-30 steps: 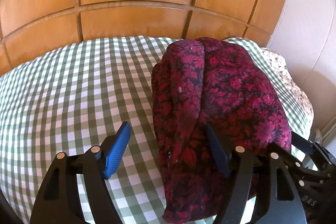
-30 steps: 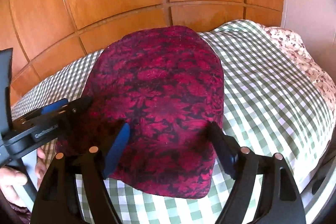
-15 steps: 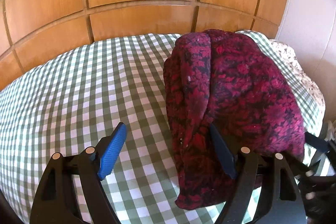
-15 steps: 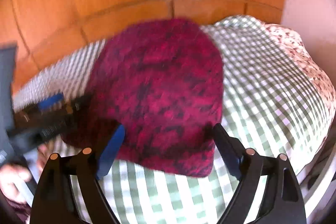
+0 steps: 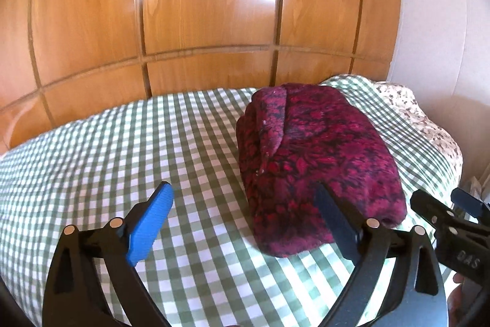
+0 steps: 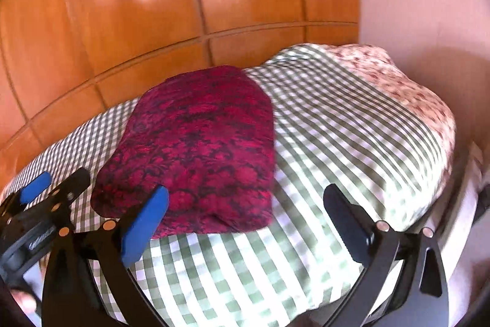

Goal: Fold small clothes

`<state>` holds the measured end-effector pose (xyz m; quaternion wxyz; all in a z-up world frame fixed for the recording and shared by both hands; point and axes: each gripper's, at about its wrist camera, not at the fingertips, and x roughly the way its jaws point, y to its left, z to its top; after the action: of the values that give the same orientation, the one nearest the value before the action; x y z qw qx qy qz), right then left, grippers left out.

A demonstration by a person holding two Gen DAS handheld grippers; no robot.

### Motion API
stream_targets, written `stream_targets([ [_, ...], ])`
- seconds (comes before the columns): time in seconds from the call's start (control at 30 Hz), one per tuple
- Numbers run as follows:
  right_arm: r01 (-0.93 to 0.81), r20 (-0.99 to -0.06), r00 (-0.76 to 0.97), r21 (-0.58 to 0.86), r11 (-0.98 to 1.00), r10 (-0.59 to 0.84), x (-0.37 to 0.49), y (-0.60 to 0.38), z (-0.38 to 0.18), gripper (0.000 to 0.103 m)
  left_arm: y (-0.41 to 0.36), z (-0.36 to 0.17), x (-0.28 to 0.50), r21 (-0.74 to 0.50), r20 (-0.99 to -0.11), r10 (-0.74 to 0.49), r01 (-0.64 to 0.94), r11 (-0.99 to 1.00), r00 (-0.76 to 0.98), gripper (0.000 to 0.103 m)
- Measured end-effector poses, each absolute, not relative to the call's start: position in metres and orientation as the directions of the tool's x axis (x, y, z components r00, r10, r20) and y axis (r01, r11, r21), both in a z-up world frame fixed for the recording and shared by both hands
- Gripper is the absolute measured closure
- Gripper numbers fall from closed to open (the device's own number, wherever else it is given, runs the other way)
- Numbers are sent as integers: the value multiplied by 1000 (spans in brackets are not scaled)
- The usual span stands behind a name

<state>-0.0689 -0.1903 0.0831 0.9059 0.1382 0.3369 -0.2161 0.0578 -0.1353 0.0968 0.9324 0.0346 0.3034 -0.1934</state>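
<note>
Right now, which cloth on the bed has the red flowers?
The folded red cloth, lying on the green checked sheet. The beige cloth at the far corner has tiny brownish flowers.

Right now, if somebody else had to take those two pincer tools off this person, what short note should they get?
Left gripper: jaws opening, nothing between them, clear of the cloth.
Right gripper: jaws opening too, holding nothing.
The red patterned garment lies folded in a compact bundle on the green checked bedspread, near the wooden wardrobe; a floral cover lies at the bed's far right.
Done: this piece looks folded and let go.
Left: perhaps tidy the loose flap on its left side. No other clothes show in either view.
</note>
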Motion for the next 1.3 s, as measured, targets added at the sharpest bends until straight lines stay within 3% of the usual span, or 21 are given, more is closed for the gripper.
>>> stream_targets([
  [0.1,534,-663,658,75,842,-358,-77,-187,80,2,-133,98,47,-52,-569,-332,371,927,752,4],
  [0.67,574,-658,613,-12,819,-439,-76,-172,71,2,-132,86,38,-75,-618,-316,347,935,720,4],
  [1.3,524,-668,630,-9,851,-395,-69,-159,65,2,-128,79,36,-36,-599,-253,290,956,760,4],
])
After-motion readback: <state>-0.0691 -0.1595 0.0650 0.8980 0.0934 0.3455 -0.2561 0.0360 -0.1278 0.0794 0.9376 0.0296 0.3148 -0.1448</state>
